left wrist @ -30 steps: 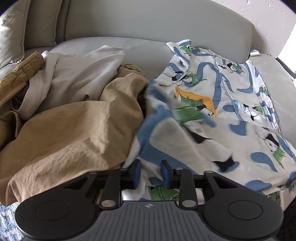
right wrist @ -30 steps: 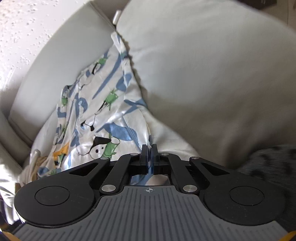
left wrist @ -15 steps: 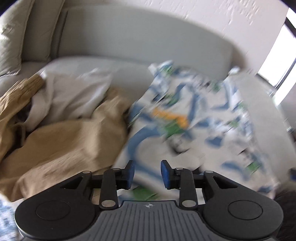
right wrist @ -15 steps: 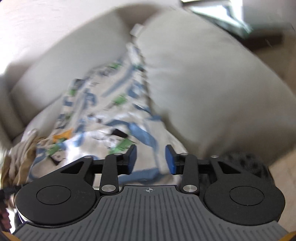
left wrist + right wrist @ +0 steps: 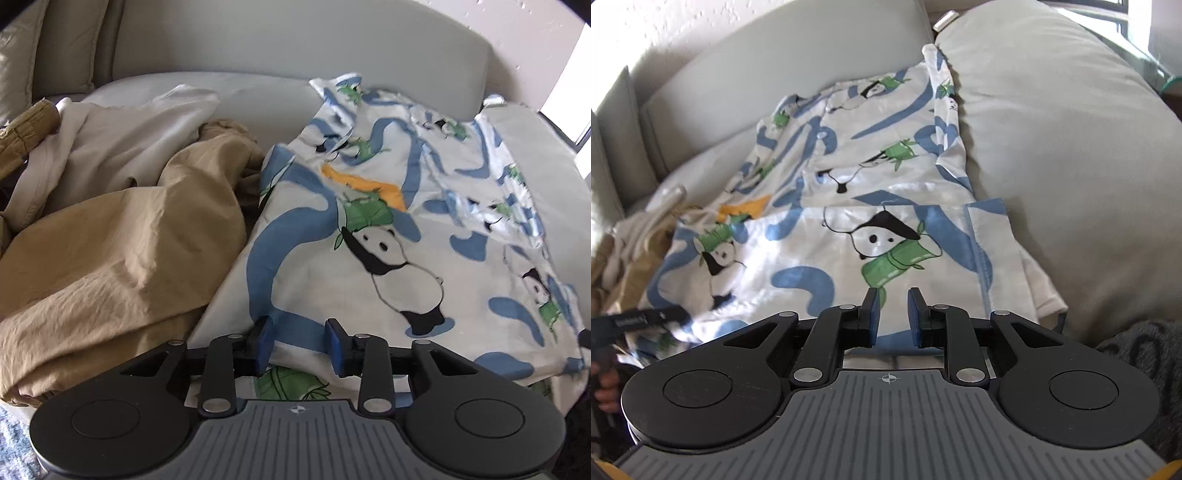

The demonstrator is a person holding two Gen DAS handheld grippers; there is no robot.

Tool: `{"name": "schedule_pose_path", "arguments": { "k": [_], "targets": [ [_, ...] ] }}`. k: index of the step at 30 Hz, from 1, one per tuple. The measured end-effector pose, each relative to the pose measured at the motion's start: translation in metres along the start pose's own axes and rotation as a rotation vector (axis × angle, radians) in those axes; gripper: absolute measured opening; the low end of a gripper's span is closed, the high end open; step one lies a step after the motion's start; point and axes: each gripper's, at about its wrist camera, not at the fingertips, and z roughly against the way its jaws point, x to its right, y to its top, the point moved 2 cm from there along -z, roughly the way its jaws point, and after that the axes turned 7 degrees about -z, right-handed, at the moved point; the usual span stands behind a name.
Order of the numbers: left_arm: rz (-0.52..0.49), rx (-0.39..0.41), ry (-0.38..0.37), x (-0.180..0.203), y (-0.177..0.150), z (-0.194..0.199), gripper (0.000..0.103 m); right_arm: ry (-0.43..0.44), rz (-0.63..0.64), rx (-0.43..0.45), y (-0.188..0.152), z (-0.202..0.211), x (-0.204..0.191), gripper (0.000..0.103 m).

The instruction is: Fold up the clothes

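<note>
Grey sofa [image 5: 258, 92]. Panda-print garment [image 5: 388, 258] lies spread on the right seat, its near edge doubled over. Tan garment [image 5: 122, 258] bunched left. Left tool [image 5: 299, 343] and right tool [image 5: 891, 317] released, empty, over the near hem. Pinch matching corners, keep edges aligned.

No legible text, brand or number shows in either view. The left gripper [image 5: 646, 317], seen at the left edge of the right wrist view, carries a small line of pale lettering on its dark finger, too blurred to make out. Each gripper body bears only a small crosshair mark at the centre of its grey ribbed plate, a symbol and no word. The panda-print garment [image 5: 388, 258] shows pictures of pandas, bamboo and blue swirls, with no writing on it
</note>
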Motion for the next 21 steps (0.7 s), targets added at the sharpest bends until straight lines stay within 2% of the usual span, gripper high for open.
{"name": "schedule_pose_path", "arguments": {
  "k": [3, 5, 14, 16, 17, 18, 20, 21],
  "targets": [
    [-0.013, -0.001, 0.015, 0.002, -0.001, 0.0, 0.035, -0.018, 0.033, 0.002, -0.001, -0.003, -0.002, 0.026],
    [-0.01, 0.001, 0.016, 0.001, -0.002, 0.001, 0.036, -0.032, 0.054, -0.001, -0.002, -0.005, -0.002, 0.034],
    [-0.009, 0.0, 0.02, -0.001, -0.001, 0.0, 0.035, -0.117, 0.111, -0.09, -0.017, -0.011, 0.018, 0.038],
    [-0.002, -0.005, 0.014, 0.0, 0.0, 0.005, 0.035, -0.089, 0.066, -0.08, -0.014, 0.003, 0.022, 0.038],
    [0.007, -0.009, 0.007, 0.001, 0.001, 0.009, 0.038, -0.059, 0.046, -0.06, -0.011, 0.014, 0.023, 0.039],
    [0.019, -0.004, -0.001, 0.002, 0.001, 0.016, 0.045, -0.029, 0.028, -0.039, -0.007, 0.026, 0.024, 0.04],
    [0.028, 0.012, -0.009, 0.006, 0.001, 0.032, 0.055, 0.022, -0.001, 0.003, 0.001, 0.049, 0.026, 0.05],
    [0.025, 0.022, -0.004, 0.008, 0.001, 0.04, 0.063, 0.048, -0.014, 0.023, 0.005, 0.061, 0.026, 0.052]
  ]
}}
